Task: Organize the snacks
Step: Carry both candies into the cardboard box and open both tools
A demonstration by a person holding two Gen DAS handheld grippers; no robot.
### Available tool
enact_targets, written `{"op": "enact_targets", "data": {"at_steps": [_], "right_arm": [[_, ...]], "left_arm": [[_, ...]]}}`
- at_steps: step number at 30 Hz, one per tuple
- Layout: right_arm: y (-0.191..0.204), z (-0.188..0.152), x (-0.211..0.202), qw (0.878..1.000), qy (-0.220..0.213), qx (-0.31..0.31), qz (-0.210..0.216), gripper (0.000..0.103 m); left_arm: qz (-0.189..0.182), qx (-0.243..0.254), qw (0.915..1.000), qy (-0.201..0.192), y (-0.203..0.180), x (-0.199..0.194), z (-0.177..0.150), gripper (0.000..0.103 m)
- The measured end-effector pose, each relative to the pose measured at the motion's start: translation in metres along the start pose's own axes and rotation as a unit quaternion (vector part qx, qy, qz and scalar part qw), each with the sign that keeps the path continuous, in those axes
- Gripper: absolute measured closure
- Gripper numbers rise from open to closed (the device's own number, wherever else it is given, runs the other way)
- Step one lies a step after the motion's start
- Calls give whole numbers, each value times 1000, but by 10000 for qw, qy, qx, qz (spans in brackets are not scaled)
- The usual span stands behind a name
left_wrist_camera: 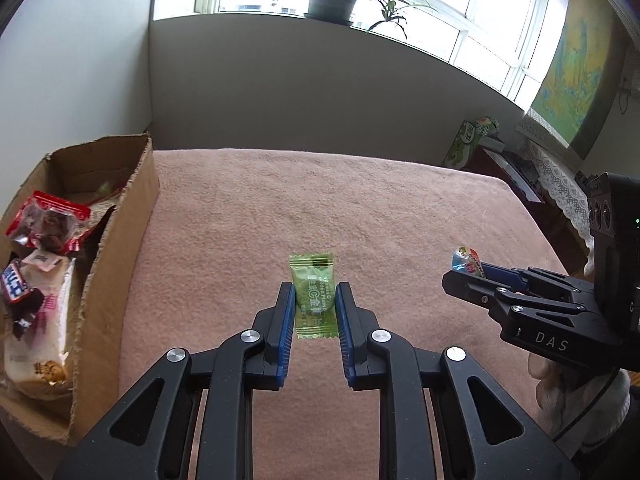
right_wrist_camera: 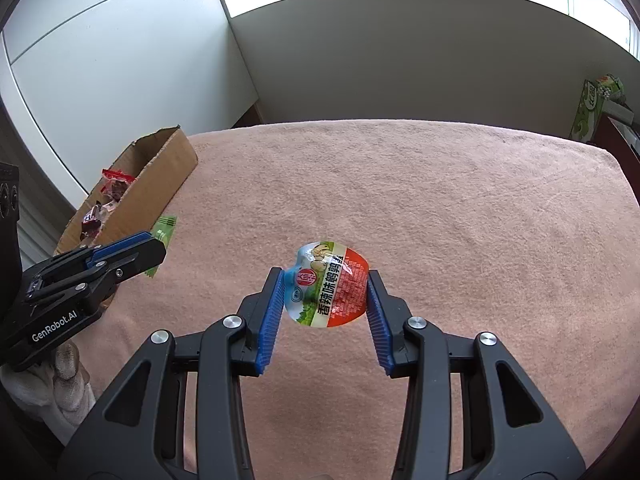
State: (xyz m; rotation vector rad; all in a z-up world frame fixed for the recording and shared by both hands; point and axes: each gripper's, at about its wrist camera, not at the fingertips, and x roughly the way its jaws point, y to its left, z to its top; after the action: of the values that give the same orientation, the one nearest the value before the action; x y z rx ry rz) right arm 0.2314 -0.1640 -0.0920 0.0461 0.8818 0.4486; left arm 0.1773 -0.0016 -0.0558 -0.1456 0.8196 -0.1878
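Observation:
A green candy packet point(left_wrist_camera: 314, 297) is between my left gripper's point(left_wrist_camera: 315, 294) blue pads, which are closed against its sides; whether it rests on the pink cloth or is lifted I cannot tell. It shows partly behind the left gripper in the right wrist view point(right_wrist_camera: 163, 234). My right gripper point(right_wrist_camera: 326, 282) is shut on a round red, white and blue snack pack point(right_wrist_camera: 330, 284), held above the cloth. That pack peeks out at the right in the left wrist view point(left_wrist_camera: 466, 262). A cardboard box point(left_wrist_camera: 116, 264) at the left holds several snacks.
The pink cloth point(right_wrist_camera: 440, 200) covers the table to its far and right edges. The box stands at the table's left edge point(right_wrist_camera: 156, 184). A green carton point(left_wrist_camera: 472, 140) and dark furniture stand beyond the right edge. A plant pot point(left_wrist_camera: 332, 0) sits on the windowsill.

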Motion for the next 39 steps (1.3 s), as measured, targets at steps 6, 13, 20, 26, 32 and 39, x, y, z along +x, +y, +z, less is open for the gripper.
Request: {"op": "enact_targets", "data": {"at_steps": [6,13,20,26,32,39], "right_arm": [[25,-3,-14,9999,-75,-123,31,61],[64,1,-28,9989,-191,-387,181,61],[115,18,-26,9957,-258,-754,470,61],[158,35,-11,9917,-242,-1060,690,61],[192,52,10,9881,-186,-1243,889,61],[220,62,41,9845,3,-1389,1070,61]], "left_arm": [[-70,-60,9998,-161,9,-26,-8,84],[-97,-209,9990,-390,32,-63,-17,84],[155,-381,9974,-585,70,-95,-23,84],[498,-662,9937,-751,116,-116,-22,84],[833,-860,9892,-842,153,-120,-12,84],[1036,-1041,9859,-802,182,-109,1,84]]}}
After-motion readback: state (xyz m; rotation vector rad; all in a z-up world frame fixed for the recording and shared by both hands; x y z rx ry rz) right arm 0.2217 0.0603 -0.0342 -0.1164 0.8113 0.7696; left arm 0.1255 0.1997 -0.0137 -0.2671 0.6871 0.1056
